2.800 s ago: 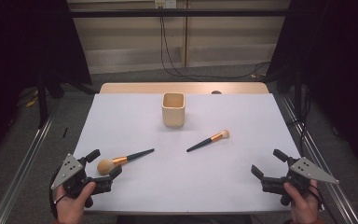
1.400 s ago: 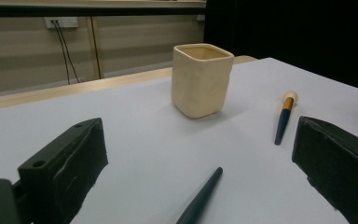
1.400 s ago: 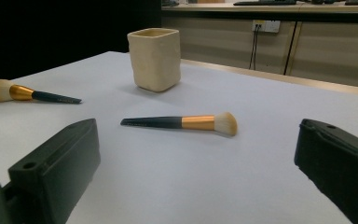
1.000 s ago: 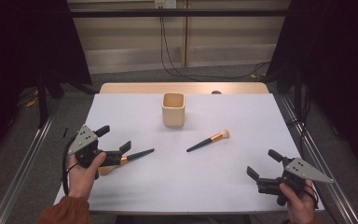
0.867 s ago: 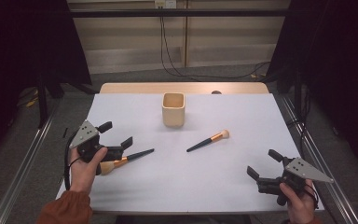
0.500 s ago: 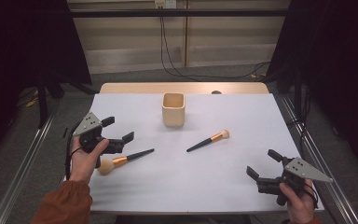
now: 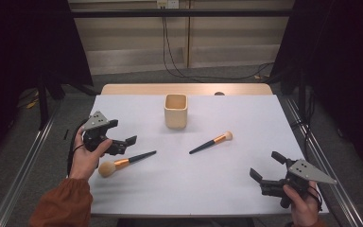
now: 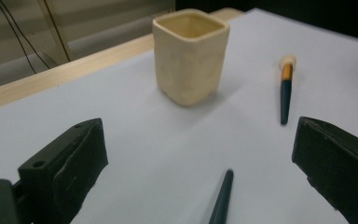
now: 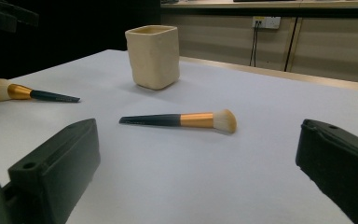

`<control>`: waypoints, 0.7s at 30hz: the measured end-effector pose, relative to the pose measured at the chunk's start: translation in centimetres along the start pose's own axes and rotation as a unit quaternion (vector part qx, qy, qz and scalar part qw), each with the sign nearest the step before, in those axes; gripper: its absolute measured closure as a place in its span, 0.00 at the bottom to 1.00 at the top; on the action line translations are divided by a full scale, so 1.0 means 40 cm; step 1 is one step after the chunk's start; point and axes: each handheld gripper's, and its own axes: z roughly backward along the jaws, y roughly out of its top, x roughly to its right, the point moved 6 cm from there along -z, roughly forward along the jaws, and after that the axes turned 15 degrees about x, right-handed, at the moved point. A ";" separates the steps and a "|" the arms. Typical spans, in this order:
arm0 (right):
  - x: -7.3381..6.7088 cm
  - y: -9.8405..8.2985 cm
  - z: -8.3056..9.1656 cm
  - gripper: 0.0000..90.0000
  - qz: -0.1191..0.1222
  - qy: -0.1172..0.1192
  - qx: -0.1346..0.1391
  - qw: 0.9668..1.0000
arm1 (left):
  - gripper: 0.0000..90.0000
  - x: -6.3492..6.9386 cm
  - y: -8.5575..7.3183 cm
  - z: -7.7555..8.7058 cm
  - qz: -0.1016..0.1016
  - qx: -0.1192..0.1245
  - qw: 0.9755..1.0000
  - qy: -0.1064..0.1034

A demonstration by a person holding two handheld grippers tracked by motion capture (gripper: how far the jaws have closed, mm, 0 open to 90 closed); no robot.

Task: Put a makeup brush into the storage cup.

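Makeup brush (image 7: 124,162) nearest the left gripper (image 7: 121,136) lies flat on the white table cover (image 7: 179,184), bristle head toward the person, dark handle pointing toward the table's middle. High view: the left gripper hovers just above and behind this brush, jaws spread wide, held in the person's left hand (image 7: 86,156). A second brush (image 7: 211,142) lies near the centre, in front of a cream square cup (image 7: 176,110) that stands upright. The right gripper (image 7: 265,167) sits near the right front corner, well apart from both brushes, jaws spread wide and holding nothing.

Left gripper view: both black jaws stand far apart; between them, at the bottom edge, the dark tip of the near brush handle (image 8: 221,198) shows. Beyond stand the cup (image 8: 191,56) and the second brush (image 8: 285,91).

Right gripper view: jaws wide, nothing between them; the second brush (image 9: 179,120) lies ahead, the cup (image 9: 153,56) behind it, the first brush (image 9: 28,92) far left.
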 end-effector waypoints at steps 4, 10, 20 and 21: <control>0.000 0.000 0.000 0.00 0.000 0.000 0.000 1.000 | 0.03 0.004 0.000 -0.003 -0.004 -0.024 0.999 -0.020; 0.000 0.001 0.001 0.00 0.001 0.000 0.001 1.000 | 0.04 -0.002 -0.012 -0.007 -0.012 -0.060 0.997 -0.037; -0.002 0.000 0.002 0.00 0.000 0.000 -0.001 1.000 | 0.05 -0.008 -0.019 -0.005 0.009 -0.131 0.989 -0.066; -0.002 0.000 0.002 0.00 -0.001 0.000 0.000 1.000 | 0.05 -0.009 -0.018 -0.003 0.008 -0.135 0.988 -0.068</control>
